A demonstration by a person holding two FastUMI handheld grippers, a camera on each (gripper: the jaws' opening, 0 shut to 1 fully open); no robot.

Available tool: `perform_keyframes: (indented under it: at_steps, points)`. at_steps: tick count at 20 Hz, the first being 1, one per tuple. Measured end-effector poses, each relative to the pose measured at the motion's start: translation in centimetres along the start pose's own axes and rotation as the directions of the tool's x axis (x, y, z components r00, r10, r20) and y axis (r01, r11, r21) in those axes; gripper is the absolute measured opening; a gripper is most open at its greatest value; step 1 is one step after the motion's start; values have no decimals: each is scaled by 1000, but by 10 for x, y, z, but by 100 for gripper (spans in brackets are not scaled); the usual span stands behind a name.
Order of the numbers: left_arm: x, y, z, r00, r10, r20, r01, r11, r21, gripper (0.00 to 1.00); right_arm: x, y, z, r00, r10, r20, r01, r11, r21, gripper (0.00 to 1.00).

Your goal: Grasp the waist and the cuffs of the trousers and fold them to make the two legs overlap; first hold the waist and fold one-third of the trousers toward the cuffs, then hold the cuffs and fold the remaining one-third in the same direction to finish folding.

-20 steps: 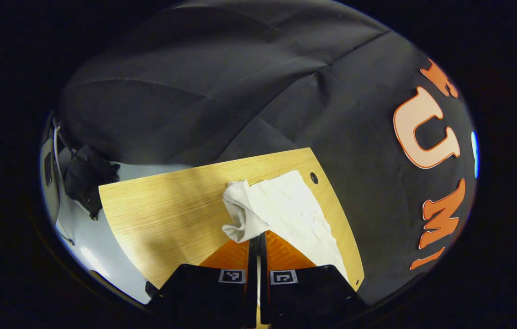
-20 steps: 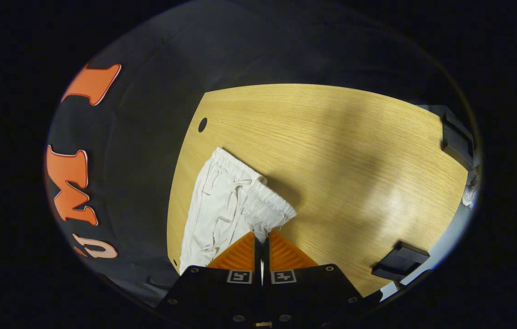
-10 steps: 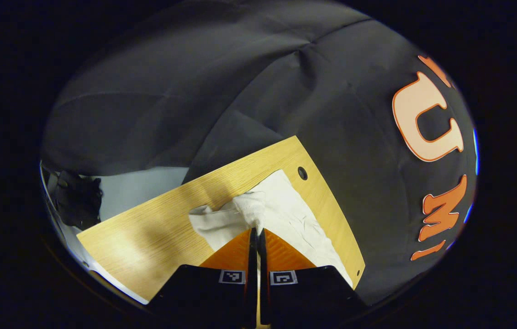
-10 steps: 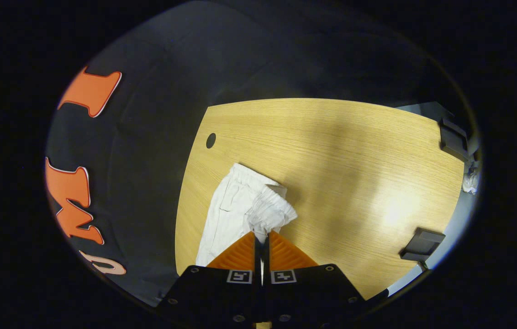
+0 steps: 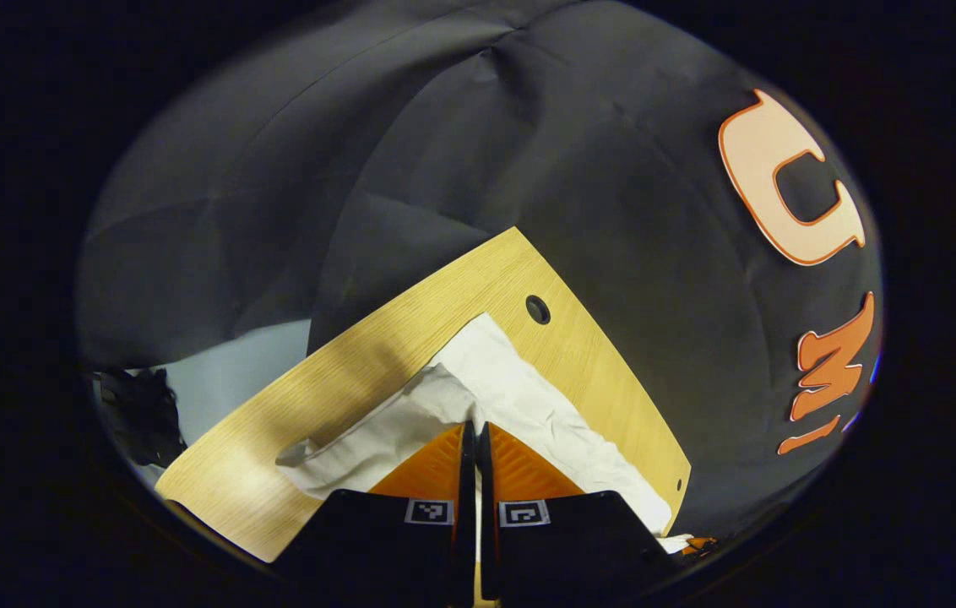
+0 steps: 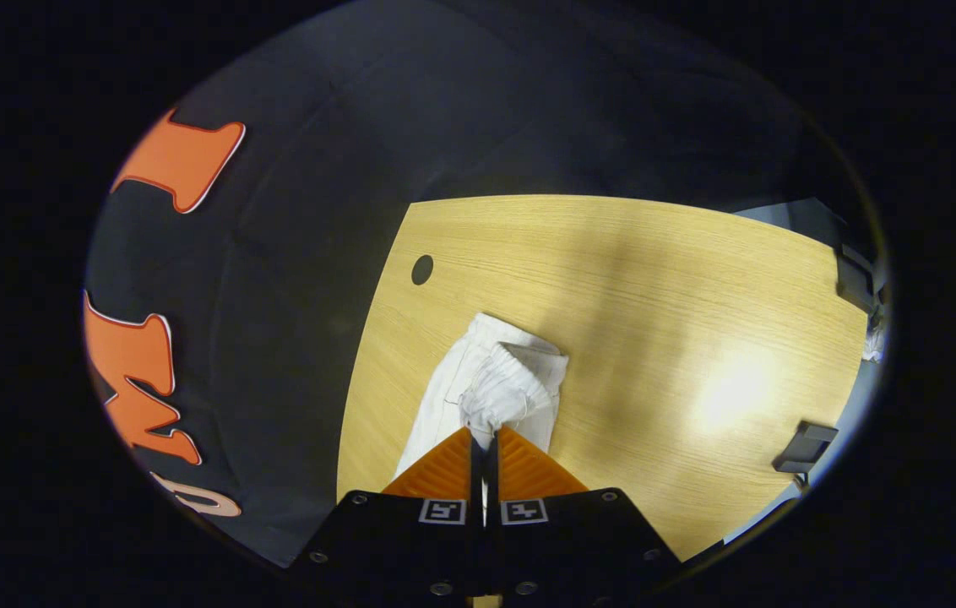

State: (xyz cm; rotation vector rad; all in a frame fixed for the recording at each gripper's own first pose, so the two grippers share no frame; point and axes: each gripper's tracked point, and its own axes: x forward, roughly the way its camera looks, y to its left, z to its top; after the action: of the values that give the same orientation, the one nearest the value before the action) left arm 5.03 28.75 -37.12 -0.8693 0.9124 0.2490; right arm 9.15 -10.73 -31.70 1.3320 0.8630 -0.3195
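Each hand-held gripper, left (image 5: 475, 431) and right (image 6: 484, 435), has a black body, ribbed wedge-shaped fingers and two square black-and-white markers; the right shows screws.

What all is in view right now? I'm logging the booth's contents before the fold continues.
white cotton trousers: one, white, on the table near its round hole, an edge lifted by each gripper
light wooden table: one, tan, with one dark round hole near its edge
black clamp-like block: one, black, at the table's near right edge in the right gripper view
left gripper: one, jaws shut on the trousers
right gripper: one, jaws shut on the gathered waistband
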Motion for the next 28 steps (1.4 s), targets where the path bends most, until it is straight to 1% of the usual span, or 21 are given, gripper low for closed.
perform_keyframes:
  at_steps: [3, 4, 5, 6, 9, 11, 12, 13, 15, 17, 18, 19, 20, 21, 22, 23, 24, 25, 26, 27, 28]
  points:
    - [14, -5, 4, 1000, 24, -1, -24, 999, 25, 6, -2, 0, 1, 1000, 11, -25, -11, 1000, 21, 1]
    - [17, -7, 9, 1000, 31, 5, -31, 999, 32, 7, -3, 1, 1, 999, 14, -35, -13, 1000, 24, 1]
    - [25, -10, 8, 999, 34, 6, -35, 999, 36, 5, -3, 0, 2, 999, 12, -42, -11, 1000, 26, 1]
    - [31, -14, 13, 999, 35, 17, -36, 998, 43, 4, -2, 2, 1, 999, 16, -47, -14, 1000, 28, 1]
    - [48, -19, 21, 999, 42, 15, -43, 998, 45, 4, 1, 1, -3, 998, 22, -66, -19, 999, 38, 1]
    - [56, -20, 18, 999, 41, 1, -41, 997, 66, 6, 2, 0, -2, 997, 17, -77, -15, 999, 36, 1]
    - [61, -16, 17, 998, 67, -12, -66, 994, 86, 6, 1, -2, -3, 997, 5, -75, -2, 999, 42, 1]
    - [68, -15, 19, 996, 86, -7, -84, 991, 101, 4, 0, -1, -6, 996, 8, -87, -3, 999, 54, 2]
    - [72, -22, 9, 995, 86, -40, -81, 989, 123, 5, -7, 8, -6, 995, 40, -91, -33, 996, 80, 3]
    - [67, -31, 14, 997, 79, -12, -75, 981, 180, 16, -21, 11, 3, 992, 101, -72, -97, 994, 59, 11]
    - [62, -37, 14, 998, 63, -16, -58, 973, 224, 22, -30, 14, 10, 990, 125, -57, -124, 992, 28, 24]
    - [53, -44, 16, 998, 53, -18, -47, 967, 250, 35, -41, 9, 19, 990, 133, -43, -134, 991, -2, 33]
    - [49, -52, 13, 999, 38, -24, -30, 962, 273, 48, -44, 7, 25, 992, 125, -33, -126, 992, -32, 47]
    - [41, -60, 11, 999, 27, -32, -16, 955, 297, 60, -49, -4, 30, 995, 100, -29, -102, 993, -65, 44]
    - [35, -66, 8, 999, 27, -42, -12, 947, 320, 68, -50, -14, 27, 997, 77, -19, -79, 991, -107, 65]
    - [28, -73, 5, 998, 23, -57, -2, 941, 338, 75, -53, -24, 27, 999, 47, -10, -48, 987, -151, 69]
    - [21, -79, 1, 997, 19, -76, 9, 934, 356, 82, -56, -36, 27, 1000, 16, -4, -17, 981, -191, 65]
    - [17, -83, -3, 995, 29, -92, 8, 926, 377, 88, -59, -48, 26, 1000, -16, -10, 13, 974, -224, 79]
    - [11, -85, -11, 992, 40, -118, 10, 918, 397, 94, -65, -56, 25, 999, -44, -10, 40, 966, -256, 85]
    - [5, -91, -14, 990, 36, -133, 22, 911, 411, 100, -69, -67, 23, 997, -76, -9, 71, 955, -288, 87]
    - [-1, -95, -18, 988, 41, -149, 26, 906, 421, 95, -75, -78, 21, 994, -108, -4, 101, 944, -315, 91]
